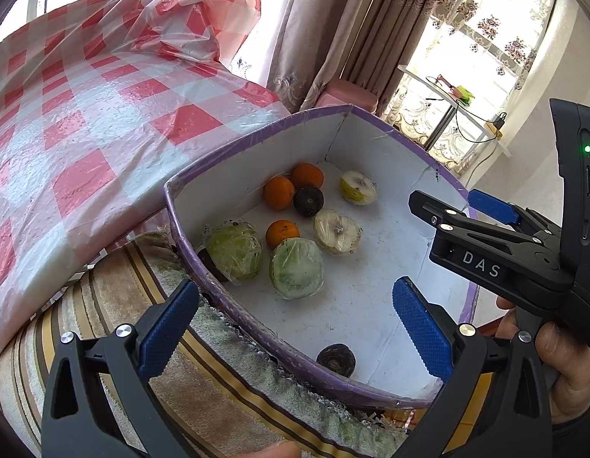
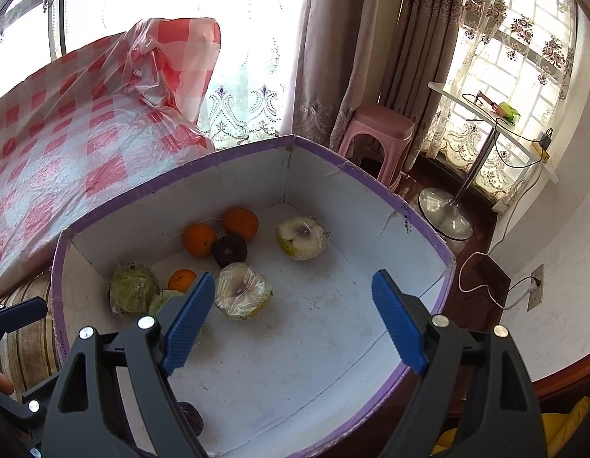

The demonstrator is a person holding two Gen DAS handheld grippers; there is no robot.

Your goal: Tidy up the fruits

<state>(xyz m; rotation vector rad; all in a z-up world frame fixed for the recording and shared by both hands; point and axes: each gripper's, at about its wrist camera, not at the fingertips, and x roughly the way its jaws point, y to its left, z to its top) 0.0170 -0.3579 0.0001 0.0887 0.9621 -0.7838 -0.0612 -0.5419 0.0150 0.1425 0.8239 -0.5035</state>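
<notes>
A purple-rimmed white box (image 1: 257, 137) (image 2: 371, 175) holds three oranges (image 1: 278, 192) (image 2: 199, 239), two dark round fruits (image 1: 308, 201) (image 2: 230, 250), two wrapped cut pale fruit halves (image 1: 337, 231) (image 2: 243, 290) and two wrapped green fruits (image 1: 296, 273) (image 2: 134, 288). My left gripper (image 1: 295, 328) is open and empty over the box's near rim. My right gripper (image 2: 295, 320) is open and empty above the box; it also shows in the left wrist view (image 1: 470, 206).
A red-checked plastic sheet (image 1: 85, 114) (image 2: 66, 145) covers the surface left of the box. A striped cloth (image 1: 104, 305) lies under the box. A pink stool (image 2: 379, 133), curtains and a small white stand table (image 2: 486, 114) are behind.
</notes>
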